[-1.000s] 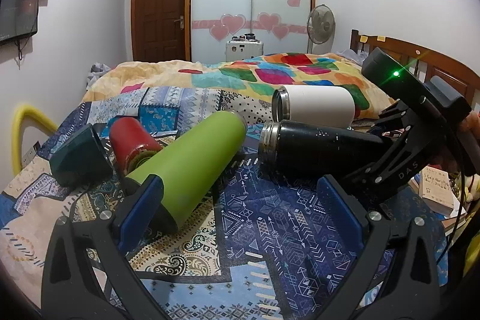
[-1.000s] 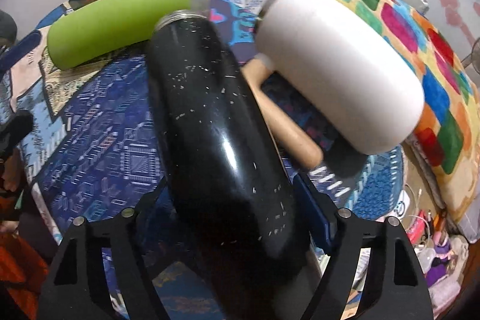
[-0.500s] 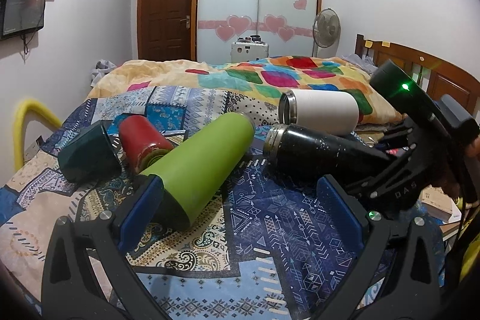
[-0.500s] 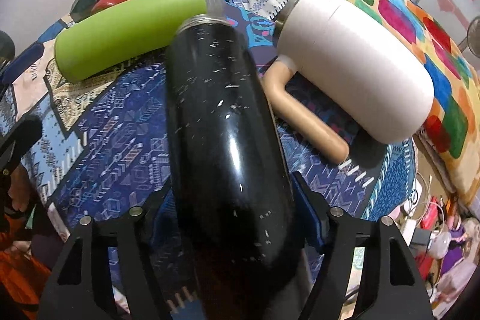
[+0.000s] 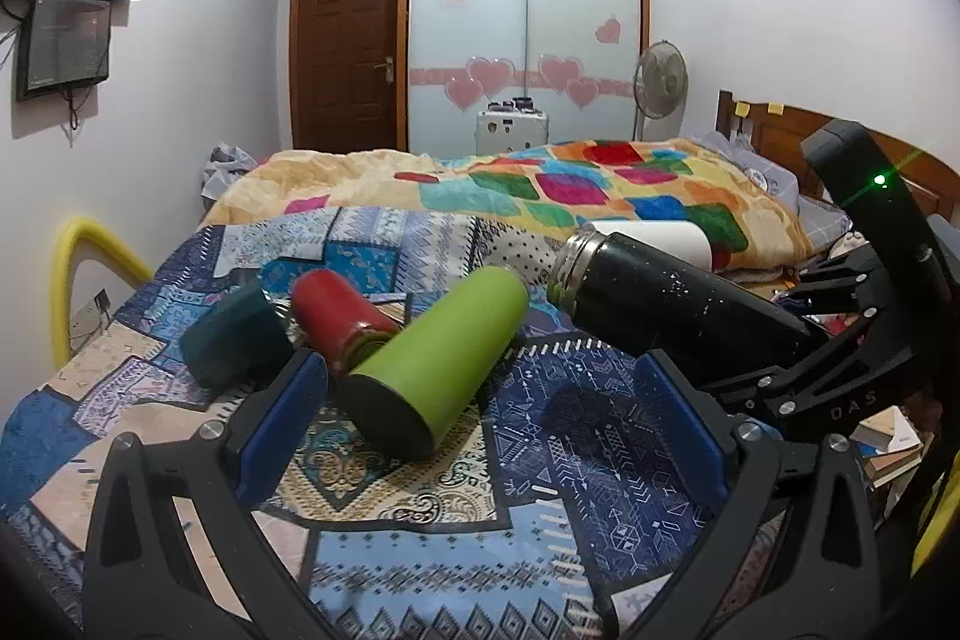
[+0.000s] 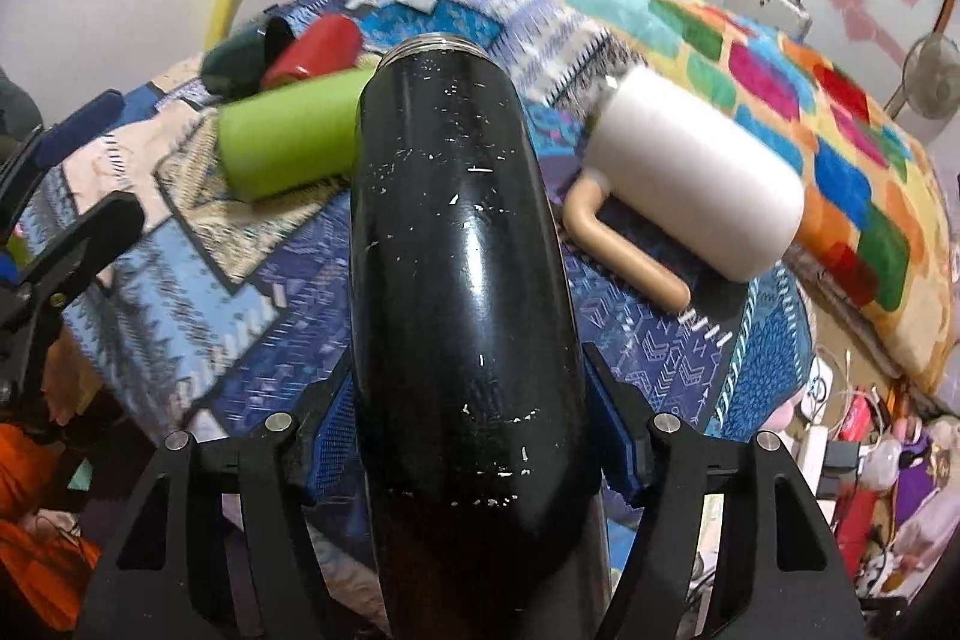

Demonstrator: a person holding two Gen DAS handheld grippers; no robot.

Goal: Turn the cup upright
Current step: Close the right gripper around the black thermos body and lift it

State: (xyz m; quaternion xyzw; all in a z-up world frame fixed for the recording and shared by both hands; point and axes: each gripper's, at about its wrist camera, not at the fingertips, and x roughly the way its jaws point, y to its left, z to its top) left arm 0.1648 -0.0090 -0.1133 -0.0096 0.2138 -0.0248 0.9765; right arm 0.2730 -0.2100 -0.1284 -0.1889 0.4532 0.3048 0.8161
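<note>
My right gripper (image 6: pixel 474 436) is shut on the black speckled flask (image 6: pixel 456 280) near its base and holds it tilted off the bed, open steel mouth pointing away. In the left wrist view the flask (image 5: pixel 666 304) hangs above the blue quilt with the right gripper (image 5: pixel 840 352) behind it. My left gripper (image 5: pixel 480 418) is open and empty, low over the quilt. The green flask (image 5: pixel 444 358) lies on its side just beyond the left blue pad.
A red cup (image 5: pixel 336 310) and a dark teal cup (image 5: pixel 234 334) lie on their sides left of the green flask. A white mug with a tan handle (image 6: pixel 690 184) lies beyond the black flask. A colourful blanket (image 5: pixel 570 190) covers the bed's far half.
My right gripper has lifted the black flask off the quilt and raised its mouth end. The left gripper has drawn back and up a little, still open.
</note>
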